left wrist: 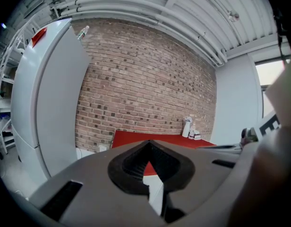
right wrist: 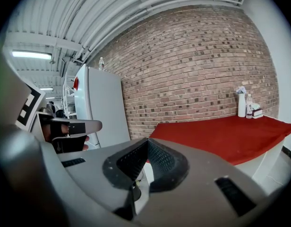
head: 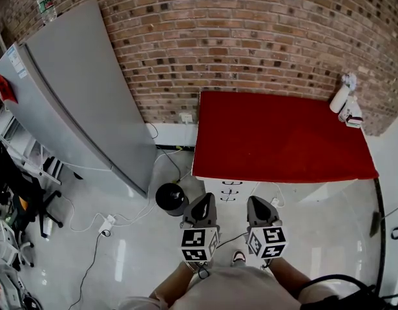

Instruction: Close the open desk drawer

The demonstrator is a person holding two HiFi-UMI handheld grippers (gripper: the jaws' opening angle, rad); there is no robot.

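Note:
A desk with a red top (head: 280, 137) stands against the brick wall. Under its front edge a white drawer unit (head: 230, 190) shows its fronts and dark handles, sticking out slightly past the top; how far any drawer is open is unclear from above. My left gripper (head: 203, 202) and right gripper (head: 256, 204) are held side by side close to my body, pointing at the drawer unit and well short of it. In the left gripper view my left gripper (left wrist: 149, 143) is shut and empty. My right gripper (right wrist: 146, 141) is likewise shut on nothing.
A tall grey refrigerator (head: 70, 95) stands left of the desk. A black round bin (head: 171, 197) sits on the floor by the drawer unit. Cables and a power strip (head: 107, 223) lie at the left. A spray bottle (head: 341, 97) stands on the desk's far right corner.

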